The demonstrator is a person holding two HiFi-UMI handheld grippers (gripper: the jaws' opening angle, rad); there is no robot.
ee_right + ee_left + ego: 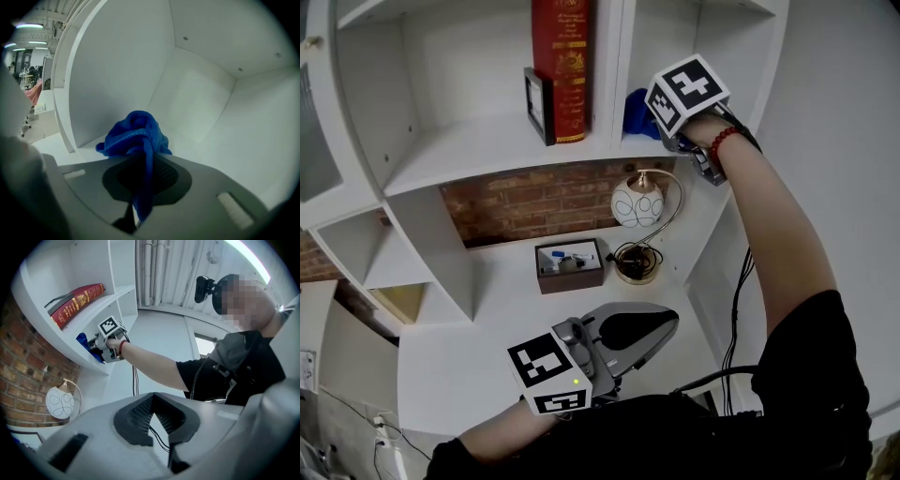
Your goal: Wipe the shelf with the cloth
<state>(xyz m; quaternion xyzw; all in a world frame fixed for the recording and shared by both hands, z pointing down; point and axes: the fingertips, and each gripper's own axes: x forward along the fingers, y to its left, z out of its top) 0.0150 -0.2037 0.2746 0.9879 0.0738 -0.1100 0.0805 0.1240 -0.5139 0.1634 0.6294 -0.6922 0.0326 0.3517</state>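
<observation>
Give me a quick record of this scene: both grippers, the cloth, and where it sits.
right gripper: shut on blue cloth
cloth location: bunched on upper shelf, right compartment
left gripper: shut, empty, held low
neighbouring compartment: red book, upright
below shelf: round lamp, small box

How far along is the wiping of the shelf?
Done: the right gripper is shut on the blue cloth, inside the upper shelf compartment. In hand: the bunched cloth rests on the shelf floor. Left: the wiping itself; no wiped patch shows. The left gripper is shut, empty.
</observation>
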